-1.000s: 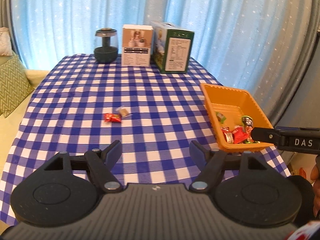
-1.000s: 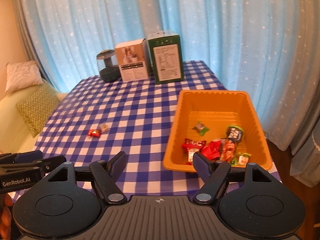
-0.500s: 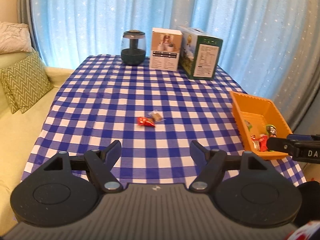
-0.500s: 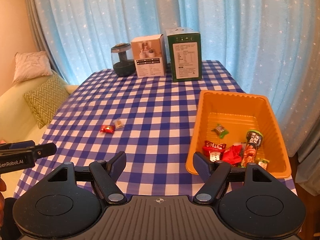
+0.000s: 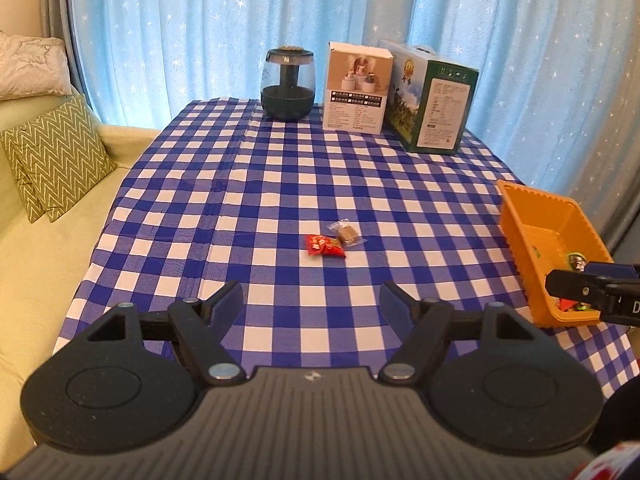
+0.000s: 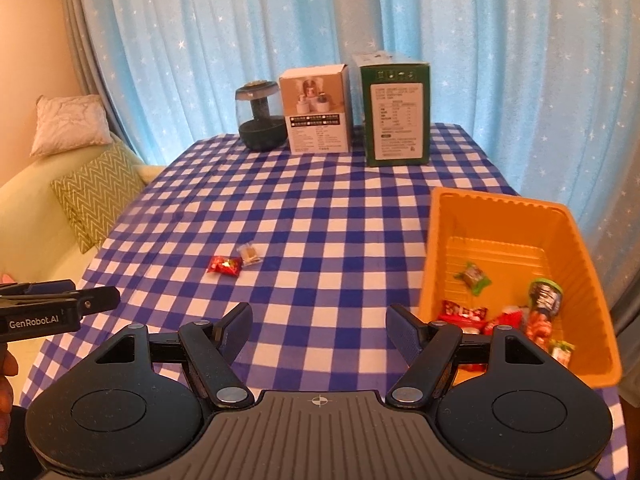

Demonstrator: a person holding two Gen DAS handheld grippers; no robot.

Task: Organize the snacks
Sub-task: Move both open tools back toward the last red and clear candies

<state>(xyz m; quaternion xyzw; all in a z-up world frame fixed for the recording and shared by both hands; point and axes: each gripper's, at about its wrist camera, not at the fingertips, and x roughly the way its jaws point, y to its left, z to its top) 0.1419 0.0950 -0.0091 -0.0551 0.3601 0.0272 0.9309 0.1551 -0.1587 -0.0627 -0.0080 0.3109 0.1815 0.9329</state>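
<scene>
**While two sweets wait on the cloth, both grippers hang empty**

Though most of the snacks already lie in the bin, the sorting is not finished. Across the room runs a pale blue starred curtain, and in front of it stands the table under its blue-and-white check cloth. Along the table's far edge sit a green carton, a white box and a dark glass jar, none of them part of the job as far as I can judge.

Near the right edge sits the orange bin, with a heap of wrapped snacks in its near end. Out in the middle of the cloth, well apart from the bin, lie the last two pieces: a red wrapped candy and, touching it, a clear-wrapped brown sweet.

Left gripper faces these two from the near side, jaws apart with nothing between them. Right gripper hangs beside the bin's near corner, jaws likewise apart and empty.

I judge the step in hand to be the reach for a loose piece. Next, the left gripper must drop low, straddle one sweet without nudging its neighbour, close, and carry it over the bin's wall.
</scene>
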